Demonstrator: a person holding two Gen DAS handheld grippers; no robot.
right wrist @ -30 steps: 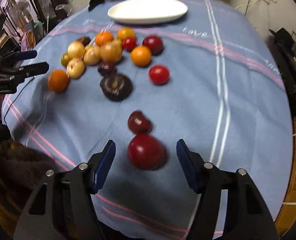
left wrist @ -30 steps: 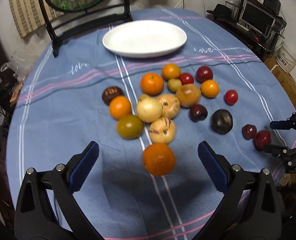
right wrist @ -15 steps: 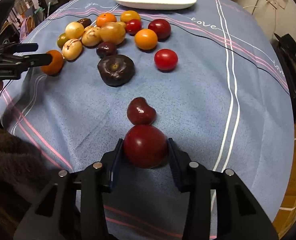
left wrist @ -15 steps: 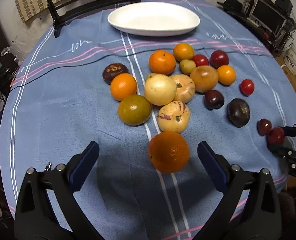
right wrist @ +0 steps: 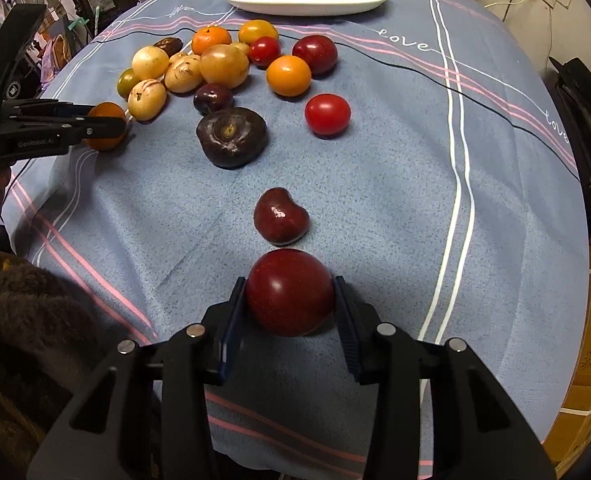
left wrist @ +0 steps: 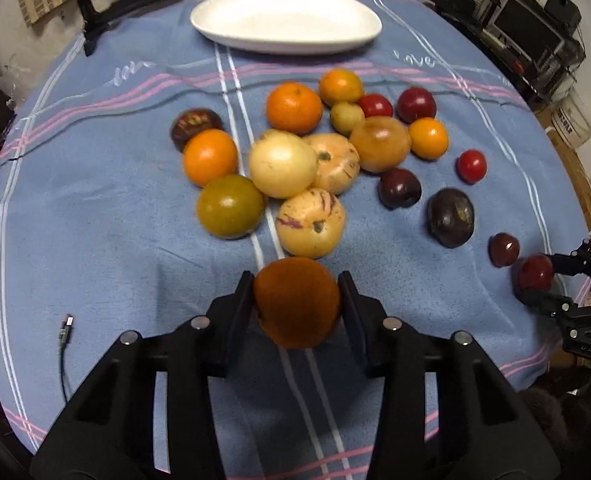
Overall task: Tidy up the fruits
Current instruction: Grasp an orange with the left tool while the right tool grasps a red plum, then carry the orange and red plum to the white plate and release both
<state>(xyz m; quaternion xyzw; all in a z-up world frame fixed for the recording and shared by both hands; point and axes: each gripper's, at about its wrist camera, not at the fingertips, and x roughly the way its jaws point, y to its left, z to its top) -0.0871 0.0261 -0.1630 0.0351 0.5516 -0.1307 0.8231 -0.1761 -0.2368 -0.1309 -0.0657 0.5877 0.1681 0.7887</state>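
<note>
The left gripper (left wrist: 297,307) is closing on a firm, pebbly orange (left wrist: 297,303) across its middle, while the right gripper (right wrist: 291,307) clamps a smooth, slippery, bruisable red plum (right wrist: 290,292).

Two close wrist views, steeply downward, sharing fruit pile (left wrist: 295,160) and plate (right wrist: 303,4).

Black left gripper (left wrist: 297,308) with silver screws, right gripper (right wrist: 290,306) with blue-padded fingers (right wrist: 230,322), fuzzy brown sleeve (right wrist: 23,320)
</note>
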